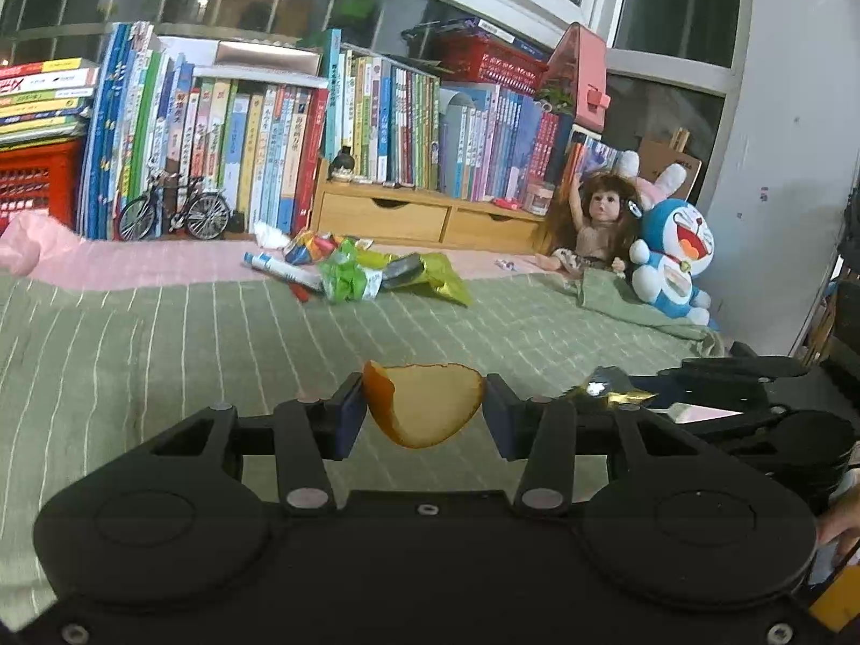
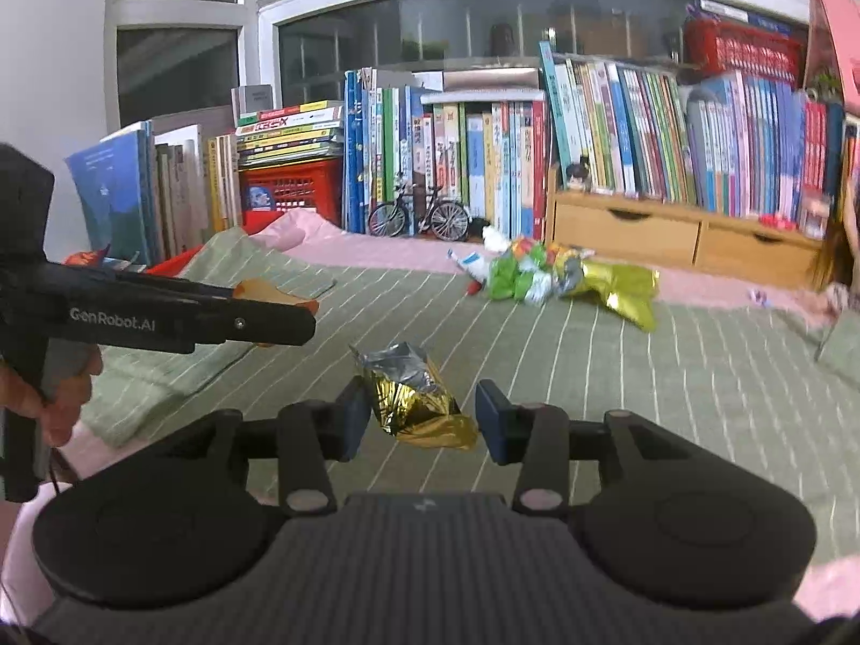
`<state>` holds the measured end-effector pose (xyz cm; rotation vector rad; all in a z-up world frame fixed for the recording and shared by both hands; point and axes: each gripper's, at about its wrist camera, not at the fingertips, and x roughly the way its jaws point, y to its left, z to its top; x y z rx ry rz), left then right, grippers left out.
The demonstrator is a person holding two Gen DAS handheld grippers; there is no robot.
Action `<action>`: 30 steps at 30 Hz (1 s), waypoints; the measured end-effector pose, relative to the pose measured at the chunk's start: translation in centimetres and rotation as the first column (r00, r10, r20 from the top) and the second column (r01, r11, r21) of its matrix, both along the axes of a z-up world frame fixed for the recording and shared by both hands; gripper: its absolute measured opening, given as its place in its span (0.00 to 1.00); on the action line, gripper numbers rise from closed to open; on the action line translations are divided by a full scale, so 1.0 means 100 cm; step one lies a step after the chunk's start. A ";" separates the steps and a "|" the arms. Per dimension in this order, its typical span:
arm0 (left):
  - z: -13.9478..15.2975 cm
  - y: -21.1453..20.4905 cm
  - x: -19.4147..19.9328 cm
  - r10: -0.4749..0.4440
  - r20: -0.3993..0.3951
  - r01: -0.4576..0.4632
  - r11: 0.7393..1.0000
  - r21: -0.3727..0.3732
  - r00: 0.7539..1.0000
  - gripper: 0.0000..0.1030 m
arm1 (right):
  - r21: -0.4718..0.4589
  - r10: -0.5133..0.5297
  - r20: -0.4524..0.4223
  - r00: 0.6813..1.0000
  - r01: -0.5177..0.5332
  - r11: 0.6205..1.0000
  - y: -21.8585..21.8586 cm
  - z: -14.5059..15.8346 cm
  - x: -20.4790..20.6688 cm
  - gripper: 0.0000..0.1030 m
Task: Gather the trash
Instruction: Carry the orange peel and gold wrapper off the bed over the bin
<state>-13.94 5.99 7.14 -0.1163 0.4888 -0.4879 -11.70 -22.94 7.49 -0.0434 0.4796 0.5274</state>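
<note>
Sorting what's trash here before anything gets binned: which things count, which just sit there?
Trash: orange peel in left tongs; gold foil wrapper between right tongs; wrapper pile.
Not trash: books, toy bicycle, doll, blue plush.

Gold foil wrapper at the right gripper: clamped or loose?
Loose: the crumpled gold foil wrapper touches only the left finger; a clear gap separates it from the other finger of the right gripper.
</note>
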 end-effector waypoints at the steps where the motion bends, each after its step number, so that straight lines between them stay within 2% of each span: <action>1: -0.002 0.001 -0.004 0.008 -0.009 -0.008 1.000 -0.005 1.000 0.43 | 0.002 -0.002 -0.006 1.000 0.002 1.000 -0.002 -0.001 -0.005 0.51; 4: -0.007 0.005 -0.017 0.017 -0.020 -0.017 1.000 -0.020 1.000 0.43 | -0.003 -0.002 -0.014 1.000 0.002 1.000 -0.008 -0.003 -0.019 0.51; 8: -0.010 0.012 -0.034 0.021 -0.029 -0.022 0.999 -0.032 0.999 0.43 | 0.018 0.050 -0.036 0.998 -0.050 0.999 -0.013 -0.004 -0.037 0.45; 18: -0.004 0.014 -0.092 -0.016 -0.014 0.016 1.000 -0.011 1.000 0.43 | 0.040 0.093 -0.073 0.993 -0.090 0.995 -0.020 -0.017 -0.077 0.46; 23: -0.021 0.011 -0.123 -0.012 -0.038 0.011 1.000 -0.004 0.999 0.44 | 0.005 0.098 -0.130 0.987 -0.098 0.995 -0.018 -0.036 -0.092 0.48; 30: -0.061 0.012 -0.161 -0.007 -0.140 0.003 1.000 -0.027 0.990 0.44 | 0.013 0.123 -0.207 0.971 -0.123 0.992 -0.018 -0.061 -0.119 0.48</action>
